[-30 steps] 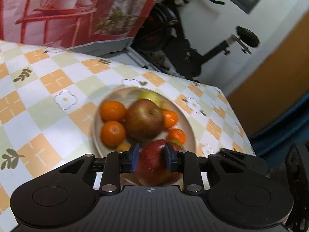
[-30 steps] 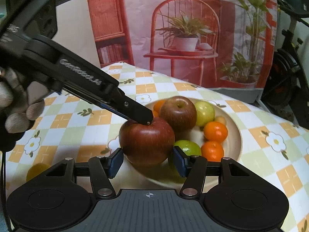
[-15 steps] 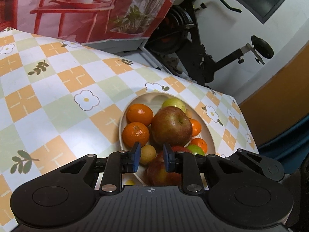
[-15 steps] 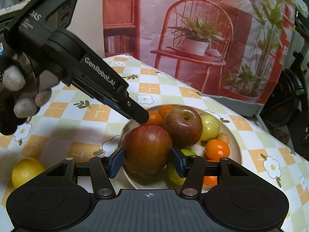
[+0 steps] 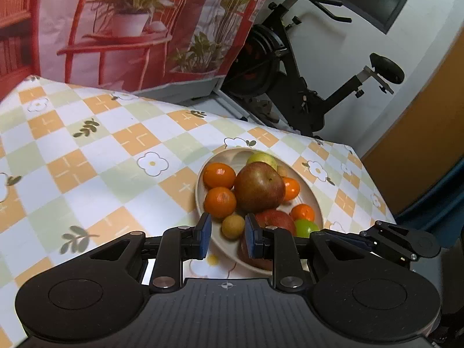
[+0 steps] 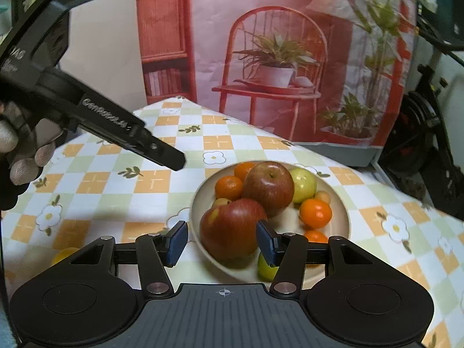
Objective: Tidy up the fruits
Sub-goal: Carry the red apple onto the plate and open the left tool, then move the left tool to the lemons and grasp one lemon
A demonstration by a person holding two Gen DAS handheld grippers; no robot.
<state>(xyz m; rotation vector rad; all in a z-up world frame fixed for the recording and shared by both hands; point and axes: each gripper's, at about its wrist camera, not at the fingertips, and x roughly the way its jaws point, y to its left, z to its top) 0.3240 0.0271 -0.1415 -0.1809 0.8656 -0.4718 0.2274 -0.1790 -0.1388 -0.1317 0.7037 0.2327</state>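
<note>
Checked cloth in orange, green and white with daisies covers the table, and a cream plate of fruit sits on it.

Nearest me, my right gripper hangs over the plate's near rim. Its blue pads stand released on either side of a large red apple and press on nothing. That apple lies in the plate at the near rim. A second ago it sat closer between these pads, with my left gripper's tip on its top. Beside the apple, partly behind my right finger, lies a green fruit. Left of the plate, a yellow fruit peeks from behind the gripper body, on the cloth.

My left gripper is clenched and empty. Through its narrow gap I see a small tan fruit on the plate beyond. From the right camera, this gripper has pulled off the apple and now hangs above and left of the plate, held by a gloved hand.

Further into the plate sit a second, browner apple, several oranges around it, and a yellow-green fruit at the far side.

Beyond the plate hangs a printed backdrop of a red chair and potted plants. A black exercise bike stands to its right.
</note>
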